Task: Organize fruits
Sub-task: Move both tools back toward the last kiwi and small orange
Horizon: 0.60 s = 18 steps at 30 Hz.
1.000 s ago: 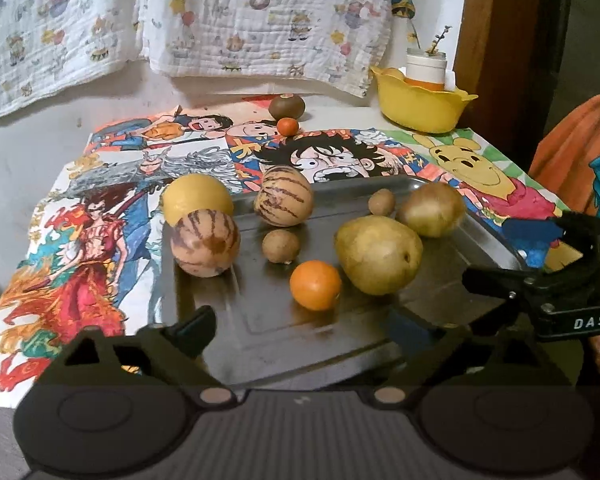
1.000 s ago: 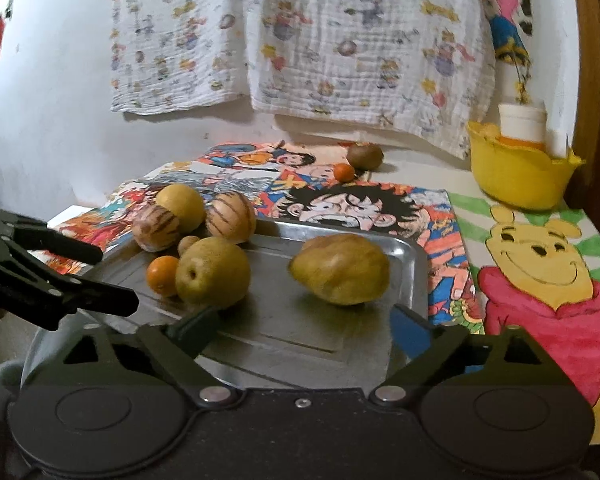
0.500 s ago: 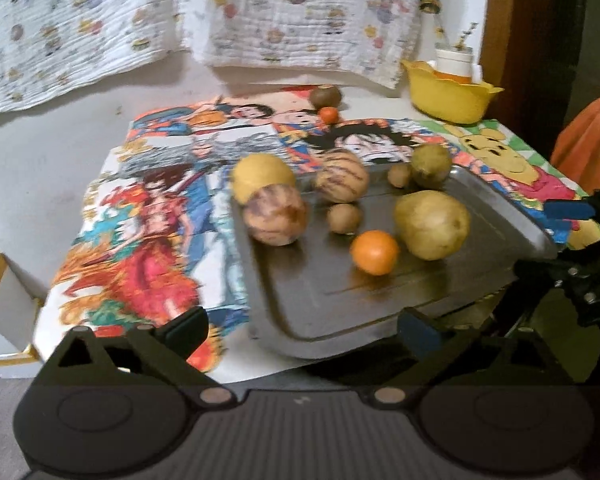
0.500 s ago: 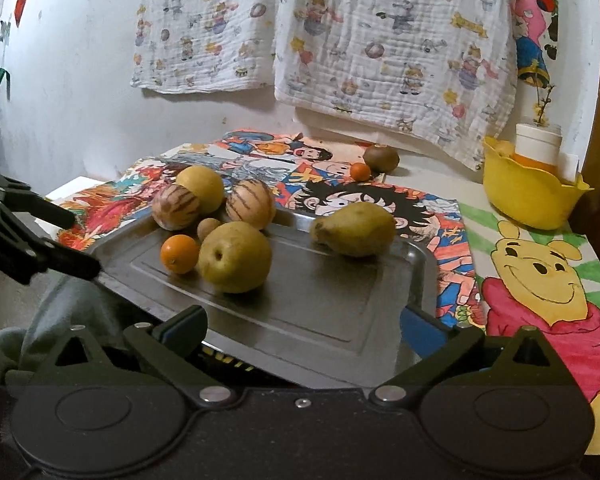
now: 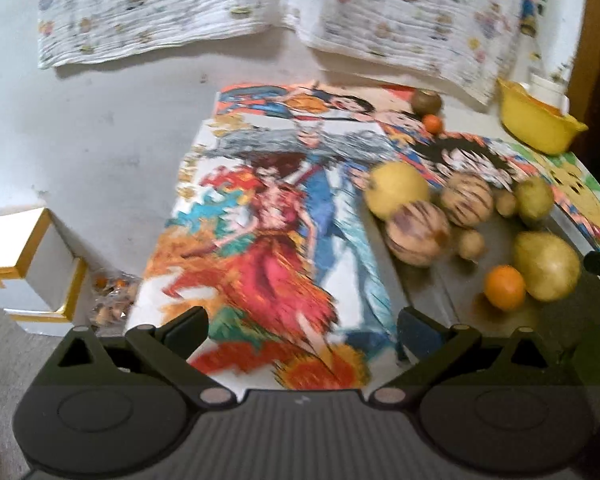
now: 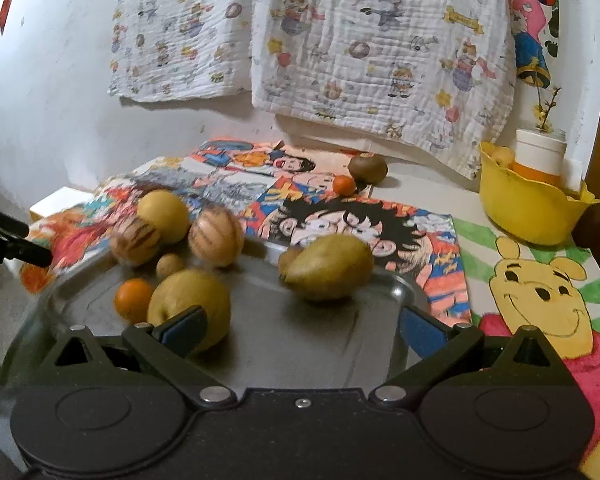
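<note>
A grey metal tray (image 6: 400,286) lies on a cartoon-print cloth (image 5: 268,264) and carries several fruits. Among them are a pear (image 6: 328,266), a big yellow-green fruit (image 6: 188,300), an orange (image 6: 133,300) and two striped melons (image 6: 216,236). They look smeared while the cloth behind is sharp. My right gripper (image 6: 302,328) stands open over the tray's near part, its left finger in front of the big fruit, nothing between the pads. My left gripper (image 5: 302,332) is open and empty over the cloth, left of the tray (image 5: 432,288). A kiwi (image 6: 367,167) and a small orange (image 6: 344,185) lie on the cloth behind.
A yellow bowl (image 6: 532,208) holding a white cup (image 6: 540,152) stands at the back right. Printed cloths hang on the wall. Left of the table stand a white box with yellow edges (image 5: 20,264) and a bag of small fruit (image 5: 112,296). The left gripper's finger (image 6: 16,240) shows at the left edge.
The left gripper has swung left, off the tray and over the cloth, so the fruit now sits at its right. The right gripper has moved closer over the tray, and the fruit now looks blurred.
</note>
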### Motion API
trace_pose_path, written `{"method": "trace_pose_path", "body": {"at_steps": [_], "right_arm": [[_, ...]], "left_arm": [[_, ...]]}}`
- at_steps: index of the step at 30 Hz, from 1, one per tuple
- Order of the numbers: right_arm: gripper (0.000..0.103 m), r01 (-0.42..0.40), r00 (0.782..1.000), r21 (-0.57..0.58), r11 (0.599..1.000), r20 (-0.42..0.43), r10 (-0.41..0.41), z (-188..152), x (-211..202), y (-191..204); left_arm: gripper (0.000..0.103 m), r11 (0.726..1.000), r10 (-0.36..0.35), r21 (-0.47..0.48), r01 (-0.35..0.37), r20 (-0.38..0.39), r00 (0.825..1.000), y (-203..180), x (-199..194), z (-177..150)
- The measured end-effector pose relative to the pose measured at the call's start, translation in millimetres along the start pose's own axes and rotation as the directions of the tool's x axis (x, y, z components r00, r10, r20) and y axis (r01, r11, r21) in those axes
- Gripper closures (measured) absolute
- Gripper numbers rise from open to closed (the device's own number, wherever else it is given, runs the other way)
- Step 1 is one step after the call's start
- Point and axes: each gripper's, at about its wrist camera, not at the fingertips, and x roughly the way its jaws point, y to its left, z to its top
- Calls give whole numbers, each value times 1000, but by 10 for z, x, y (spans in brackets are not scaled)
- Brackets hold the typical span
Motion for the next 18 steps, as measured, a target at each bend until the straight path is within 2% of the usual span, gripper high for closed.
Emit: {"method": "trace_pose_path", "body": {"at_steps": [8, 18], "right_arm": [[1, -7, 999, 32, 999, 38, 5, 295, 301, -124], [1, -3, 1000, 61, 998, 20, 2, 588, 652, -284]], "left_arm": [[0, 999, 19, -30, -18, 27, 999, 86, 198, 380], [0, 999, -40, 16, 40, 65, 997, -168, 489, 867]]}}
